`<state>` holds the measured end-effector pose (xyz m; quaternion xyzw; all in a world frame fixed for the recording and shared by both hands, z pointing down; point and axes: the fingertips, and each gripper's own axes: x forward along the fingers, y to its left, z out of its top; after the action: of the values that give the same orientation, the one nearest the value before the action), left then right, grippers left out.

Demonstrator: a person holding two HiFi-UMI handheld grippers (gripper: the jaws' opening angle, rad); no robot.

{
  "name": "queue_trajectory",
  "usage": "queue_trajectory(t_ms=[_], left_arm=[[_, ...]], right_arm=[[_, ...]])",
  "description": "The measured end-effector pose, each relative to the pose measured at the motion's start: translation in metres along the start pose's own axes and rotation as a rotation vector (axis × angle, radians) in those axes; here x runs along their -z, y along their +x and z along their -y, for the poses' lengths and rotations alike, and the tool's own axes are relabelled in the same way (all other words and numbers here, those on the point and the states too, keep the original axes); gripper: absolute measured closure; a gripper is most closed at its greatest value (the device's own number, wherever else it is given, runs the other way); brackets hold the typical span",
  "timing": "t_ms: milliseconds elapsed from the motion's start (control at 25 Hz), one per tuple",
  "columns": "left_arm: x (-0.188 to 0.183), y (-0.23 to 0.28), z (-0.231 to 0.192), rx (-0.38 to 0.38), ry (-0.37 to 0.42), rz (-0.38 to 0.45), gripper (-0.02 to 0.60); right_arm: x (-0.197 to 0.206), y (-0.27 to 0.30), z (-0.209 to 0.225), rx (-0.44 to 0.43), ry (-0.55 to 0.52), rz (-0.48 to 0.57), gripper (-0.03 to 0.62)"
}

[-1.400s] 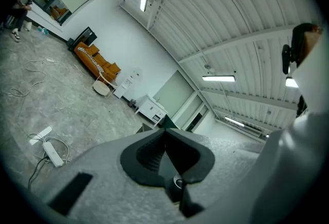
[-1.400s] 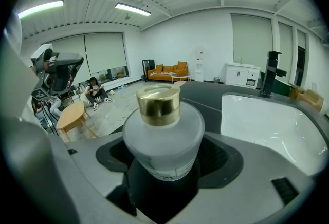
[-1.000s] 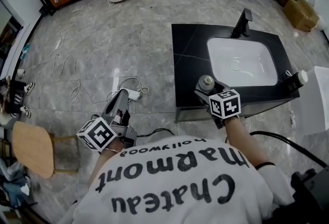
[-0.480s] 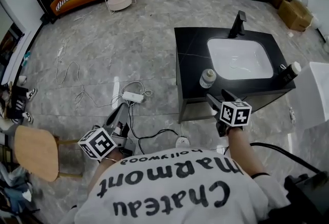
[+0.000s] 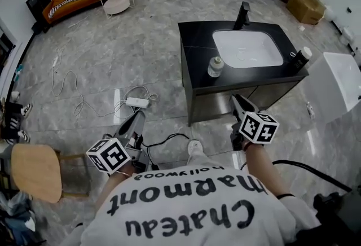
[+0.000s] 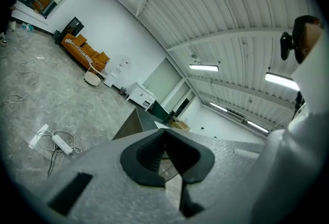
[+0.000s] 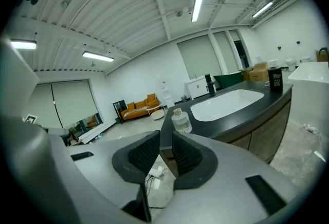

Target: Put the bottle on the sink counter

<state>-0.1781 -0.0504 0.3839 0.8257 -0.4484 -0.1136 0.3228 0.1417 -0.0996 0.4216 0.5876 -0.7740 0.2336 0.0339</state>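
Observation:
A small clear bottle [image 5: 215,66] with a pale cap stands upright on the black sink counter [image 5: 194,42], at the left of the white basin [image 5: 247,48]. The right gripper view shows the same bottle [image 7: 181,121] on the counter [image 7: 241,115] beyond the jaws. My right gripper [image 5: 237,102] hangs below the counter's front edge, well apart from the bottle. Its jaws [image 7: 165,135] are closing, a narrow gap remains and nothing is between them. My left gripper [image 5: 138,117] is low at the left over the floor, jaws [image 6: 164,133] shut and empty.
A black faucet [image 5: 243,13] stands behind the basin and a dark bottle [image 5: 300,58] on the counter's right end. A white tub [image 5: 335,89] is to the right. A power strip [image 5: 137,102] with cables lies on the floor; a wooden chair [image 5: 34,171] is at left.
My right gripper has let go of the bottle, drawn back from the counter toward me and narrowed its jaws. The bottle stays standing on the counter. The left gripper has barely moved.

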Motion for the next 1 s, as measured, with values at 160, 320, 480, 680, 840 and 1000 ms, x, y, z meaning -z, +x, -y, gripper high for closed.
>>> queue_trajectory(t_ms=[160,320,480,680,840,1000], left_arm=[[0.017,-0.012,0.016,0.028,0.038,-0.053,0.566],[0.035,-0.019,0.026,0.048,0.048,-0.095,0.566],[0.045,-0.026,0.036,0.064,0.038,-0.106,0.566],[0.051,-0.031,0.049,0.083,0.036,-0.108,0.566],[0.057,-0.033,0.056,0.089,0.038,-0.107,0.566],[0.063,-0.036,0.062,0.086,0.041,-0.112,0.566]], right_arm=[[0.005,-0.035,-0.008,0.052,0.051,-0.006,0.519],[0.011,-0.065,-0.008,0.095,0.085,0.014,0.545],[0.016,-0.090,-0.004,0.126,0.080,0.016,0.563],[0.021,-0.106,-0.004,0.137,0.077,0.010,0.576],[0.025,-0.115,-0.008,0.113,0.052,0.000,0.579],[0.025,-0.124,-0.005,0.109,0.054,0.000,0.580]])
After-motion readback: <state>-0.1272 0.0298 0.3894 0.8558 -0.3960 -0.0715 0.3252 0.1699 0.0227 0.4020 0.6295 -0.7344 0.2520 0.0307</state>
